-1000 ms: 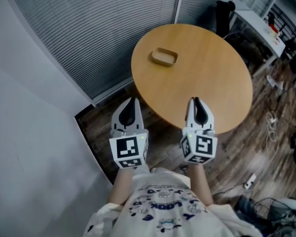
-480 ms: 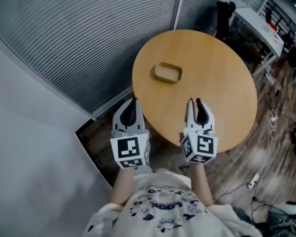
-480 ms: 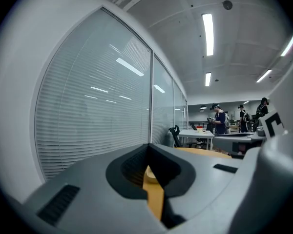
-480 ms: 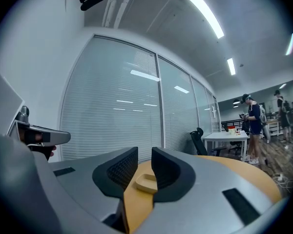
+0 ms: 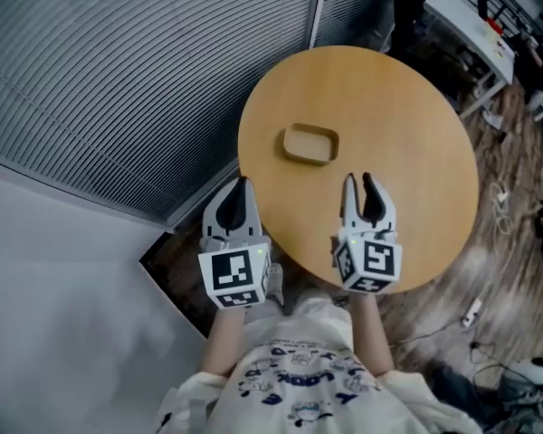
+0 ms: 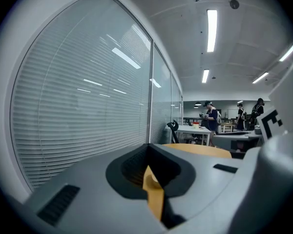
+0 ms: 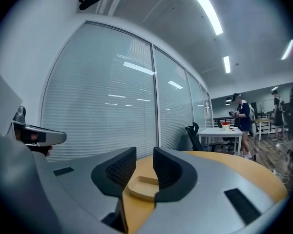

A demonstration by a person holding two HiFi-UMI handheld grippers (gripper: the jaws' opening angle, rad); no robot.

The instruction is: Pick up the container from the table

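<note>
Container (image 5: 309,144): one, on one table (image 5: 407,107); left tongs (image 5: 242,183) closed, right tongs (image 5: 359,181) parted.

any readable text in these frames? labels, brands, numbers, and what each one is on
No text can be read with certainty.
Shirt: blue print, upside down in the head view, too blurred to read.
Marker cubes on the left gripper and right gripper: black-and-white square patterns only, no letters or numbers.
Container: no label visible.
Table: no print visible.
</note>
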